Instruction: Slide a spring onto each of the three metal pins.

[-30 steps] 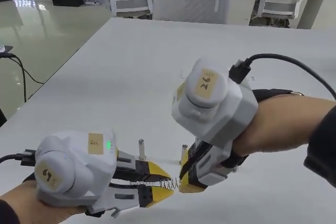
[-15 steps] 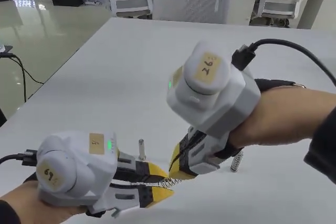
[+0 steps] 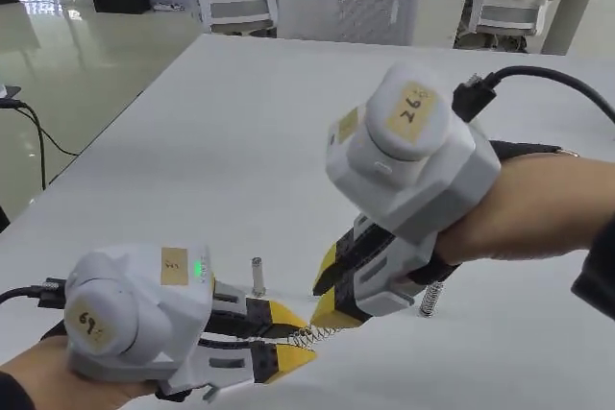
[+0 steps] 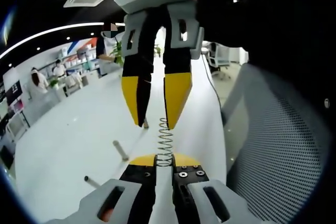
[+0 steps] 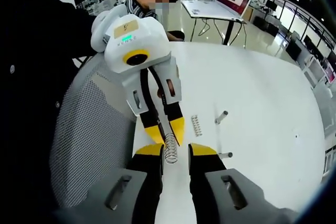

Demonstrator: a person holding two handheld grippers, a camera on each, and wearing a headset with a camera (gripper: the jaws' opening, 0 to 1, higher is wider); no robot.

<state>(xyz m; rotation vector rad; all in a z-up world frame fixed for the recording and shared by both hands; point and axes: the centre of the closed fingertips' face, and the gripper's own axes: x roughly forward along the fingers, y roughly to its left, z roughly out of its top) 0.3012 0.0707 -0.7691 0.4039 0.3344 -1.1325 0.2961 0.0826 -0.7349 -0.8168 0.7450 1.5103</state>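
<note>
My left gripper (image 3: 306, 336) is low at the front left, shut on one end of a thin spring (image 3: 314, 334) that sticks out toward the right. In the left gripper view the spring (image 4: 165, 142) rises from my closed yellow tips (image 4: 164, 160) toward the right gripper (image 4: 157, 125), whose jaws hang open around its far end. The right gripper (image 3: 315, 309) points down and left at it. One metal pin (image 3: 258, 276) stands upright just behind the left jaws. Three pins (image 4: 121, 150) show in the left gripper view. A second spring (image 3: 431, 297) lies on the table under the right hand.
The white table (image 3: 250, 141) stretches far back with bare surface. A grey mesh chair (image 3: 346, 12) and other chairs stand beyond its far edge. A black cable (image 3: 548, 84) runs from the right gripper. The floor drops away on the left.
The right gripper has lifted and tilted, its jaws now open around the free end of the held spring. The loose spring under the right hand has come into sight. The left gripper has stayed put.
</note>
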